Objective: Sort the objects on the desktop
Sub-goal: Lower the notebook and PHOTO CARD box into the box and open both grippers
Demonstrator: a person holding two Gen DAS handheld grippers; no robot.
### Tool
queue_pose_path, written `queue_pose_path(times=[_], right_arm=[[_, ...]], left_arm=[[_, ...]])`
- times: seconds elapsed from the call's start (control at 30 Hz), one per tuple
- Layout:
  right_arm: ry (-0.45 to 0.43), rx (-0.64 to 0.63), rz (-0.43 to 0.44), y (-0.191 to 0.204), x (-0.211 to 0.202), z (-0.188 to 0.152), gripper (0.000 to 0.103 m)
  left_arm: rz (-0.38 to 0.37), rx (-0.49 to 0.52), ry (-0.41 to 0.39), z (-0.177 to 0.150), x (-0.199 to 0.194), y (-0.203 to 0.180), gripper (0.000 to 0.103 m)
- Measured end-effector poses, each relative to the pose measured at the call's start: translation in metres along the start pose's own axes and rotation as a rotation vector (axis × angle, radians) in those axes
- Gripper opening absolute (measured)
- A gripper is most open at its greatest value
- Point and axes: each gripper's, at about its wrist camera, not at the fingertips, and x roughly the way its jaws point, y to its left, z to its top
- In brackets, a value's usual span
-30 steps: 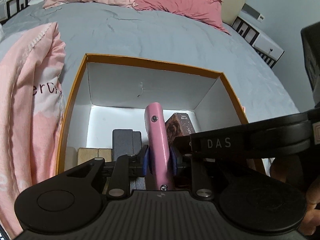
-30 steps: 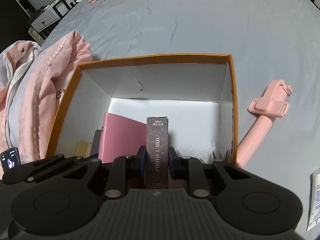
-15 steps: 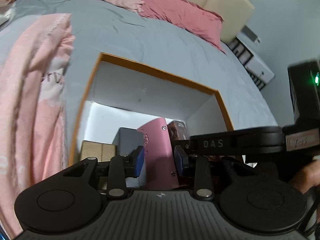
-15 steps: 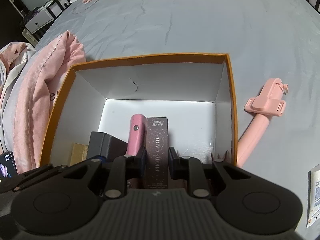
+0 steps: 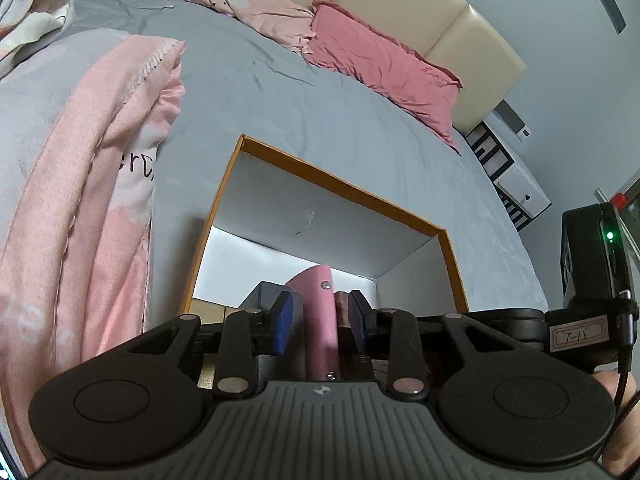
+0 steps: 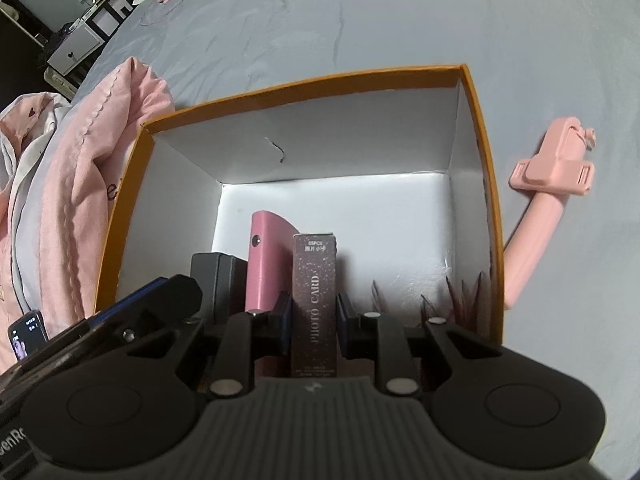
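Note:
An orange box with white inside [image 5: 340, 184] [image 6: 320, 76] sits on the grey bed. A pink notebook [image 5: 320, 320] [image 6: 266, 256] stands on edge inside it, beside a dark grey box [image 6: 218, 276] [image 5: 260, 296]. My left gripper [image 5: 320, 320] is open, its blue pads apart on either side of the notebook without touching it. My right gripper [image 6: 314, 320] is shut on a dark glittery "PHOTO CARD" box [image 6: 314, 292], held upright just right of the notebook. A wooden block [image 5: 208, 308] lies at the box's near left.
A pink selfie stick [image 6: 548, 184] lies on the sheet right of the box. A pink blanket [image 5: 100, 200] [image 6: 80, 184] is bunched along the box's left side. Pillows [image 5: 380, 60] and a headboard stand at the far end. A phone [image 6: 26, 332] lies at lower left.
My left gripper has opened and let go of the pink notebook, which now stands in the box. The left gripper has drawn back and tilted up. My right gripper still holds the card box.

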Motion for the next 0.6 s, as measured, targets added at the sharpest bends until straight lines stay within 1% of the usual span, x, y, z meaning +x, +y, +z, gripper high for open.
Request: queue_pose_path(times=[0.07, 0.1, 0.33, 0.4, 0.47, 0.6], right_arm=[[-0.002, 0.005, 0.021, -0.001, 0.001, 0.0, 0.029], [-0.003, 0.01, 0.031, -0.002, 0.001, -0.001, 0.027], [0.0, 0.039, 0.066, -0.009, -0.005, -0.004, 0.029], [0.004, 0.045, 0.067, -0.009, -0.005, -0.006, 0.025], [0.0, 0.057, 0.042, -0.01, -0.004, -0.009, 0.012], [0.014, 0.149, 0.06, -0.016, -0.003, -0.012, 0.012]], left_arm=[[0.002, 0.0, 0.0, 0.0, 0.001, 0.0, 0.035], [0.002, 0.0, 0.001, 0.0, 0.001, 0.0, 0.035], [0.003, 0.0, 0.0, -0.001, 0.001, 0.0, 0.035], [0.006, 0.001, 0.0, -0.001, 0.0, 0.001, 0.035], [0.008, 0.004, 0.0, -0.002, 0.0, 0.0, 0.035], [0.018, 0.012, 0.004, -0.003, 0.0, -0.001, 0.035]])
